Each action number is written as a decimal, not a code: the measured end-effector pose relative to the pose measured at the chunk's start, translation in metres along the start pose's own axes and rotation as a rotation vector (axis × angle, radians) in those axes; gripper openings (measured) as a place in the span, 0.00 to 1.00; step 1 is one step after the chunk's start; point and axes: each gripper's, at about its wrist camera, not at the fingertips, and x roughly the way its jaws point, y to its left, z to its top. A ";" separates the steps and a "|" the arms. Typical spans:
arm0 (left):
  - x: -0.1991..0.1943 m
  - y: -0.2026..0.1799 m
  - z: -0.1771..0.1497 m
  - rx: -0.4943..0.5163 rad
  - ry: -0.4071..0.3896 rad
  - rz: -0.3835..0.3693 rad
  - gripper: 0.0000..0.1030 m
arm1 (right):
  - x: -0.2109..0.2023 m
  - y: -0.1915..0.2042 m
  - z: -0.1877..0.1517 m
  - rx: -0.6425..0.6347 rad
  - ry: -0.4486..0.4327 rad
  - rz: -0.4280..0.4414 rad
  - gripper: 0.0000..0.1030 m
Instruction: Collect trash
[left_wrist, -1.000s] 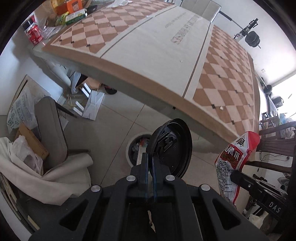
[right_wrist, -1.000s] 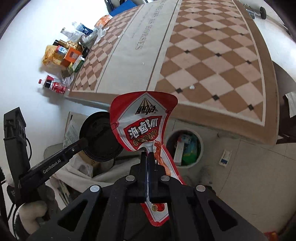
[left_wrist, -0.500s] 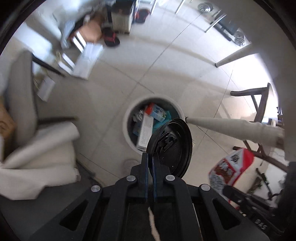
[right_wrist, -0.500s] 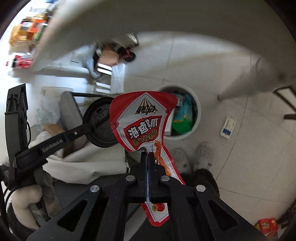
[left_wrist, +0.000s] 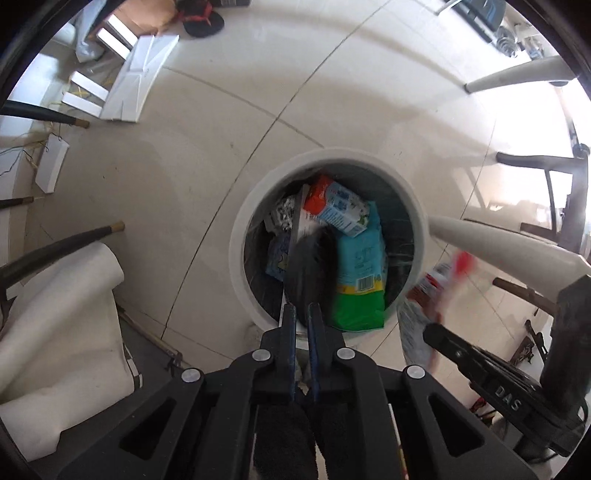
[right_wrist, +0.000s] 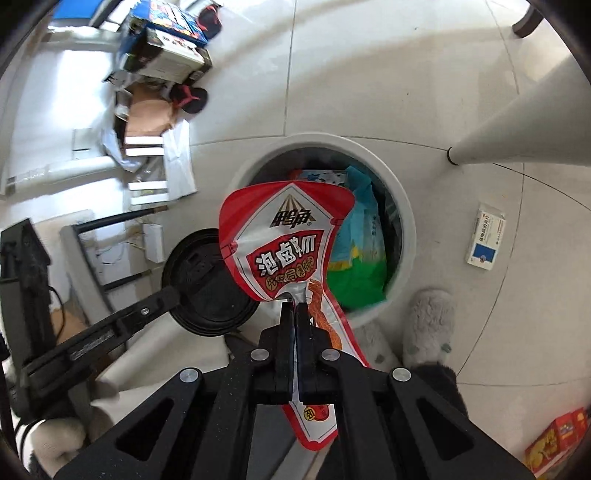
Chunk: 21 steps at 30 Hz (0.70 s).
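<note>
A round white trash bin (left_wrist: 240, 236) stands on the tiled floor with cartons and a green-and-blue bag inside; it also shows in the right wrist view (right_wrist: 404, 229). My left gripper (left_wrist: 302, 310) is over the bin's near rim, its fingers slightly apart; the black plastic lid (left_wrist: 312, 266) is blurred just beyond the tips, over the bin. In the right wrist view the lid (right_wrist: 207, 284) still sits at the left gripper's tips. My right gripper (right_wrist: 294, 306) is shut on a red-and-white snack wrapper (right_wrist: 284, 243), held above the bin's near edge.
A white table leg (left_wrist: 498, 251) slants past the bin's right side. A small medicine box (right_wrist: 485, 240) lies on the floor to the right. Slippers, cardboard and white boards (left_wrist: 140, 77) lie at far left. A draped chair (left_wrist: 55, 332) is near left.
Both grippers have swung down from the table's edge to over the bin. The left gripper's fingers have parted a little and the lid now looks blurred and tilted over the bin.
</note>
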 end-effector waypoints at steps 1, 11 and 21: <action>0.002 0.000 0.001 0.007 0.000 0.014 0.07 | 0.008 -0.002 0.004 0.008 0.004 -0.003 0.03; -0.006 0.000 -0.019 0.044 -0.067 0.140 1.00 | 0.001 0.003 -0.003 -0.095 -0.053 -0.226 0.97; -0.056 -0.019 -0.058 0.072 -0.103 0.182 1.00 | -0.063 0.015 -0.032 -0.148 -0.145 -0.366 1.00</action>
